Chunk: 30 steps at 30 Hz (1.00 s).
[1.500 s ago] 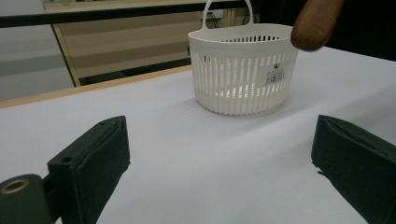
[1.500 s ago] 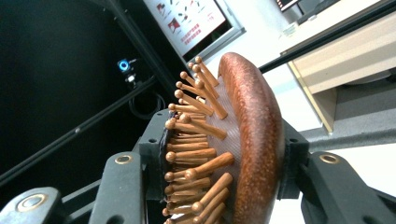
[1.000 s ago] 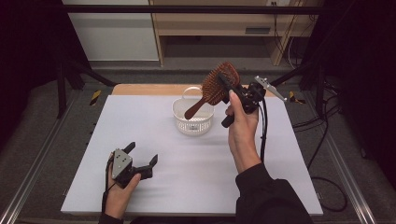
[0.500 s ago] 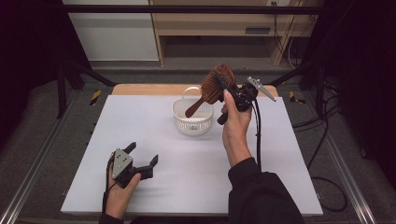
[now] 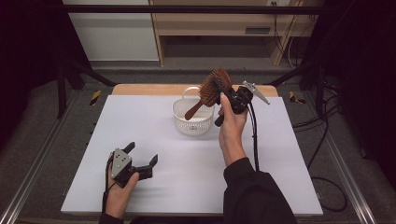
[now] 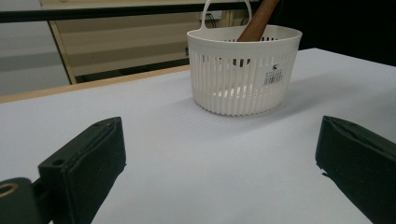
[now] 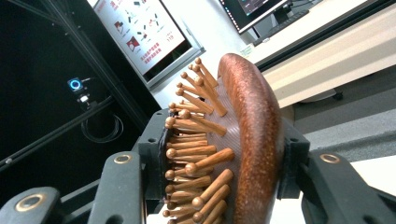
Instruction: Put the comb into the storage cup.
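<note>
Left gripper (image 5: 140, 161) sits low on the white table (image 5: 154, 121) at the near left, jaws wide apart, nothing between them. In the left gripper view the basket (image 6: 243, 70) stands ahead of those open jaws, slightly right, well apart from them.

Right gripper (image 5: 223, 92) is raised over the far middle of the table, jaws clamped on the head of a brush (image 5: 212, 89). Brush: dark reddish-brown wood, oval head, glossy rounded back, lighter wooden pins with ball tips in rows on a ribbed pad. In the right gripper view the brush (image 7: 233, 154) stands edge-on between the jaws, pins facing the left jaw, back against the right jaw.

Handle slants down from the gripper, away from the hand, into the basket (image 5: 191, 119); handle end is inside the rim, contact with the bottom can't be told. Basket: white plastic, round, slotted walls, thin loop handle, small label on the side, just below and beside the right gripper.
</note>
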### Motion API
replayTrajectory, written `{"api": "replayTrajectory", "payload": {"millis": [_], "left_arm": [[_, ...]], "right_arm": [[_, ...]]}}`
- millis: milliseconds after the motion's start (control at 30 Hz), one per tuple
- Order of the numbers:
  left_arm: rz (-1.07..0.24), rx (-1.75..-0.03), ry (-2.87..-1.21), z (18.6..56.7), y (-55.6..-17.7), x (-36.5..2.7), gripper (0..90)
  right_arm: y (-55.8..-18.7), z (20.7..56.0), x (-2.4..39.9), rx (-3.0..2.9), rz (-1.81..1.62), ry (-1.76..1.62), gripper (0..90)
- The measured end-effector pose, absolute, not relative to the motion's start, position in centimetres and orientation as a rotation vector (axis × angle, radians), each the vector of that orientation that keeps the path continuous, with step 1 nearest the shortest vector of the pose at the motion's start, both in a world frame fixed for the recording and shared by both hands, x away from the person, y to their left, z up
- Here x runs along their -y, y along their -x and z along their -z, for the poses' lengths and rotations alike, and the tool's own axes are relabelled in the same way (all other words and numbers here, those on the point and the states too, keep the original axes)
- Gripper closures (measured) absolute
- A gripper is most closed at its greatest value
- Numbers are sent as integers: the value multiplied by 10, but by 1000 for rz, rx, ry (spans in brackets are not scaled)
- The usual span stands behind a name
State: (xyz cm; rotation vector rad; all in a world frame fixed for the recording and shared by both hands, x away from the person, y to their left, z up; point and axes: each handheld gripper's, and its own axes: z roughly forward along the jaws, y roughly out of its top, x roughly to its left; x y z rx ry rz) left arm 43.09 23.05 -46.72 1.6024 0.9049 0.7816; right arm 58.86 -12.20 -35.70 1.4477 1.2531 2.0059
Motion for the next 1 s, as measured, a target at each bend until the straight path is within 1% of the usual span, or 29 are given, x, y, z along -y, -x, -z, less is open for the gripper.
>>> {"api": "replayTrajectory", "payload": {"millis": [400, 1000], "left_arm": [[-818, -905, -1582, 467, -430, -232, 16], [-817, -916, -1572, 467, -431, -237, 17]], "right_arm": [[-589, 361, 120, -1262, -2013, -1415, 495], [-594, 387, 105, -1264, -1998, -1448, 495]]}}
